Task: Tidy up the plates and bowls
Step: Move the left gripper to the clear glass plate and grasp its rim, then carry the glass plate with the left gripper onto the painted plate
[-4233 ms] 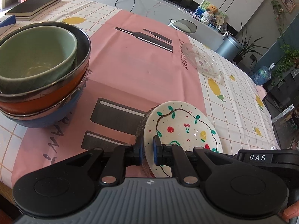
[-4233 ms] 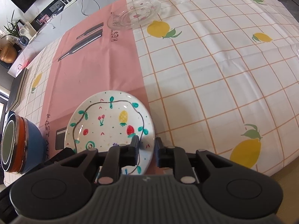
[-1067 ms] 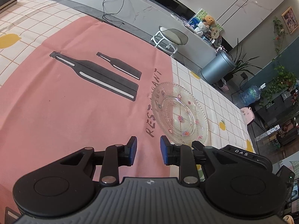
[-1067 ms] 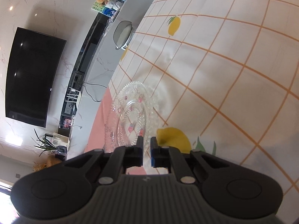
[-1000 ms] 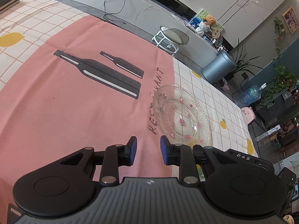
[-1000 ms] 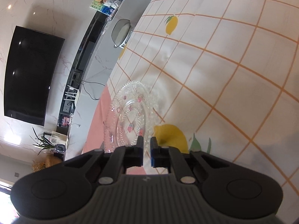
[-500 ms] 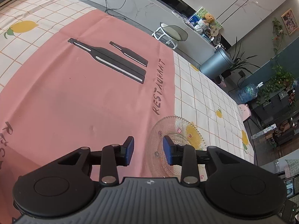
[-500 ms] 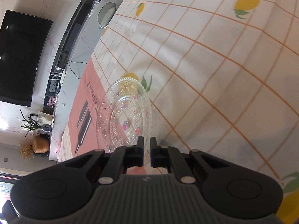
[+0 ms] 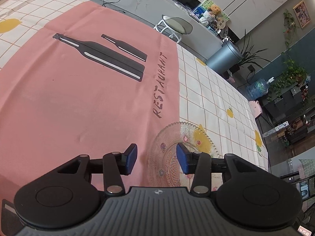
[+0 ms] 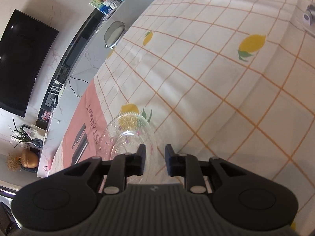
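A: Where do we stand?
B: Our clear glass plate (image 9: 182, 153) lies low in the frame on the worktop (image 9: 78, 98), unstacked. Our left hand-held gripper (image 9: 156, 158) and right hand-held gripper (image 10: 154, 158) are both opening, gripping nothing.
A: So stacking remains; no other dishes show.

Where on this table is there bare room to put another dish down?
The pink cloth left of the glass plate, between the printed bottles and the left gripper, lies bare. So does the lemon-checked cloth right of the plate. It is crowded only at the plate, where both the left and the right gripper, jaws opening, meet.
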The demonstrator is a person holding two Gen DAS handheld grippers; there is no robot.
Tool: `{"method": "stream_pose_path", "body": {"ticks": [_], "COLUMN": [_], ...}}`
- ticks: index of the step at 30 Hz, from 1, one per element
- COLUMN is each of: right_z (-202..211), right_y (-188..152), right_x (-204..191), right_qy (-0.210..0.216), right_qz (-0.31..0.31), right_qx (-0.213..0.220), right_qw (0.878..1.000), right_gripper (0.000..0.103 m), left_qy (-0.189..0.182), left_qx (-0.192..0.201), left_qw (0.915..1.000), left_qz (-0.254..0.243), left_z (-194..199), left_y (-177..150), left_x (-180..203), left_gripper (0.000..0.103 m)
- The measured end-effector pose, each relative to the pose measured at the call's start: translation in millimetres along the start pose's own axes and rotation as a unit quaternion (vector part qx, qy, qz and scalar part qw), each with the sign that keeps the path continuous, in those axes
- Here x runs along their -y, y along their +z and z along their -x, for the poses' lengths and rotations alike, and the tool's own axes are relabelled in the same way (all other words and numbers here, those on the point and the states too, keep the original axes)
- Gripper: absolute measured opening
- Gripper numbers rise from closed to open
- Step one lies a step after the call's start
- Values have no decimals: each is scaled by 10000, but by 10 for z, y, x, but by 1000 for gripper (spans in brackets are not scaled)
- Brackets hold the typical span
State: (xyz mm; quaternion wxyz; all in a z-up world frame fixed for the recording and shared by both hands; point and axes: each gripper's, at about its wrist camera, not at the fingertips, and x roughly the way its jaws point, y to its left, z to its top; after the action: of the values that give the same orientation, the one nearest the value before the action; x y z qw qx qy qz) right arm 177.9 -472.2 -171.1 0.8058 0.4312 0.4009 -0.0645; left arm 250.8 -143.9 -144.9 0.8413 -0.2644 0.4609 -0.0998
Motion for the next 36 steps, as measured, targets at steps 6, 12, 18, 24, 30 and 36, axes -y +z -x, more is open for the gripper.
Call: {"method": "stream_pose_path", "body": {"ticks": [6, 12, 18, 24, 30, 36], "right_z": [-128, -192, -201, -151, -108, 21], "right_y": [69, 31, 0, -5, -60, -147], "right_x": [100, 18, -4, 21, 74, 20], "right_qy": [258, 346, 153, 234, 410, 577], "right_qz": [-314, -101, 100, 51, -244, -161], "right_qx": [-176, -262, -234, -231, -440, -460], "right_qw": [9990, 9990, 9996, 9994, 9979, 9971], "right_gripper": [24, 23, 4, 4, 4, 4], "left_qy": [-142, 35, 177, 207, 275, 318], "left_qx": [-81, -104, -47, 107, 286, 397], "left_qw": [9997, 9981, 9976, 9968, 9964, 9961], "left_qz": [-207, -600, -671, -761, -750, -728], "left_z": [-87, -101, -64, 76, 299, 551], "left_y": [-40, -71, -69, -120, -141, -232], "left_x": [9, 93, 85, 130, 149, 138], "left_gripper": [48, 24, 12, 9, 8, 8]}}
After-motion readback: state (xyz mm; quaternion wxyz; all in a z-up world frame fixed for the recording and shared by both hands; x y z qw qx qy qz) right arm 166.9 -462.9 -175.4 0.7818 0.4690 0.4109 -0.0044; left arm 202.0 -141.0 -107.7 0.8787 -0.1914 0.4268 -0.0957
